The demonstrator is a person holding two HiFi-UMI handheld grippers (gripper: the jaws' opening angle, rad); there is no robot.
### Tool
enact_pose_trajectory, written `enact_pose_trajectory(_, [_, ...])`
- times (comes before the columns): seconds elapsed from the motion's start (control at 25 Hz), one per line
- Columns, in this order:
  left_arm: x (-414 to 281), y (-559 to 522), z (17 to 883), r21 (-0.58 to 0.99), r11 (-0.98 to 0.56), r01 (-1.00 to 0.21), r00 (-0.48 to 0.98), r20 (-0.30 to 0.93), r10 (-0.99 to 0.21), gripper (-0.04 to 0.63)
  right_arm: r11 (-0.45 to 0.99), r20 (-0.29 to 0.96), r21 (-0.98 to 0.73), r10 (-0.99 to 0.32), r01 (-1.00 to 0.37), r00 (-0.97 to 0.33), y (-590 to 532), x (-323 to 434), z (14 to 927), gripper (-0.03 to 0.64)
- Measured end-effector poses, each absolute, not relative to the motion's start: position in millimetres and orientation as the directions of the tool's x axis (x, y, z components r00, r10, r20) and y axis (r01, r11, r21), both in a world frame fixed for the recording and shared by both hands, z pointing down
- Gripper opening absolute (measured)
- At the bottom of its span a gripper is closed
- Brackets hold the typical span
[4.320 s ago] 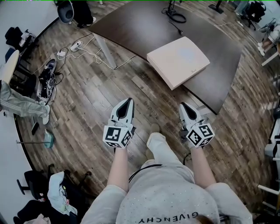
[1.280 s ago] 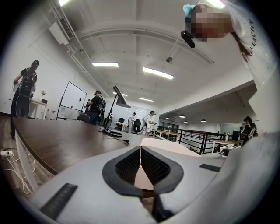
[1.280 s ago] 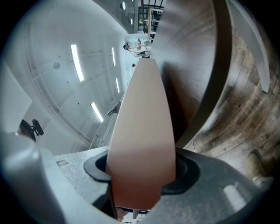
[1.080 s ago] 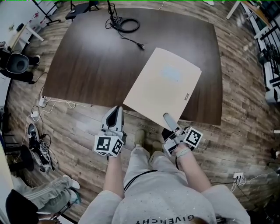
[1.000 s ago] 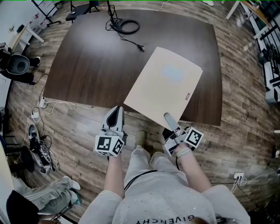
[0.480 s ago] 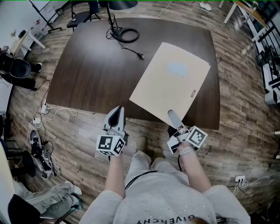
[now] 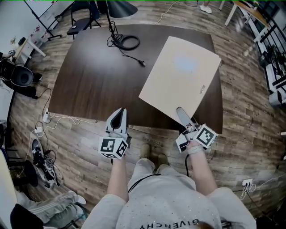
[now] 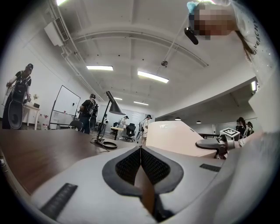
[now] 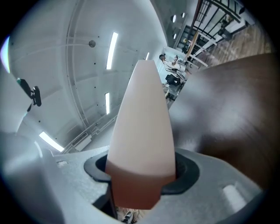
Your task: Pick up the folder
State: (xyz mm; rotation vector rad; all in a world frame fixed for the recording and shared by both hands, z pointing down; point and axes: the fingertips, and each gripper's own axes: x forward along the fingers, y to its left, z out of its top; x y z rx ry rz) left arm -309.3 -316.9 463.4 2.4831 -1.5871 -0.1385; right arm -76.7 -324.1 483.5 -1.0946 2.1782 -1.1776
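Observation:
A beige folder [image 7: 181,76] hangs tilted over the right part of the dark brown table [image 7: 94,76], lifted off its top. My right gripper [image 7: 183,115] is shut on the folder's near edge, one finger lying on top of it. In the right gripper view the folder [image 9: 142,127] fills the gap between the jaws. My left gripper [image 7: 119,115] is shut with nothing in it, just off the table's near edge. Its closed pads [image 8: 141,153] point along the tabletop, with the folder [image 8: 175,138] off to their right.
A coiled black cable [image 7: 128,42] and a lamp [image 7: 119,6] stand at the table's far side. Power strips and cords [image 7: 42,120] lie on the wooden floor at left. Several people [image 8: 89,114] stand in the room beyond the table.
The right gripper has risen with the folder and rolled; the folder now sits higher and further right in the head view. The left gripper has risen slightly.

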Motion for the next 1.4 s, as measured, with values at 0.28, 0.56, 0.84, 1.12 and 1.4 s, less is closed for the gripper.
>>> enact_pose_trajectory(0.28, [-306.9, -323.4, 458.1, 0.207, -0.415, -0.886, 0.429, 0.026, -0.903, 0.0, 0.333, 0.003, -0.805, -0.825, -0.49, -0.565, -330.9, -68.0, 474.1, 0.268])
enact_pose_trajectory(0.56, [-303.4, -330.9, 446.9, 0.198, -0.431, -0.88, 0.443, 0.018, -0.897, 0.0, 0.347, 0.032, -0.741, -0.837, -0.575, -0.546, -337.1, -61.4, 461.9, 0.267])
enact_pose_trajectory(0.84, [-295.4, -331.4, 436.5, 0.185, -0.455, -0.871, 0.464, 0.006, -0.886, 0.0, 0.355, 0.019, -0.696, -0.859, -0.624, -0.511, -339.2, -51.6, 449.4, 0.268])
enact_pose_trajectory(1.12, [-293.9, -333.0, 424.4, 0.176, -0.455, -0.873, 0.462, -0.003, -0.887, 0.0, 0.378, 0.006, -0.64, -0.868, -0.669, -0.496, -341.3, -43.4, 432.9, 0.268])
enact_pose_trajectory(1.4, [-298.2, -331.6, 416.8, 0.175, -0.451, -0.875, 0.456, -0.011, -0.89, 0.0, 0.388, 0.001, -0.589, -0.877, -0.709, -0.481, -339.6, -38.6, 422.5, 0.268])
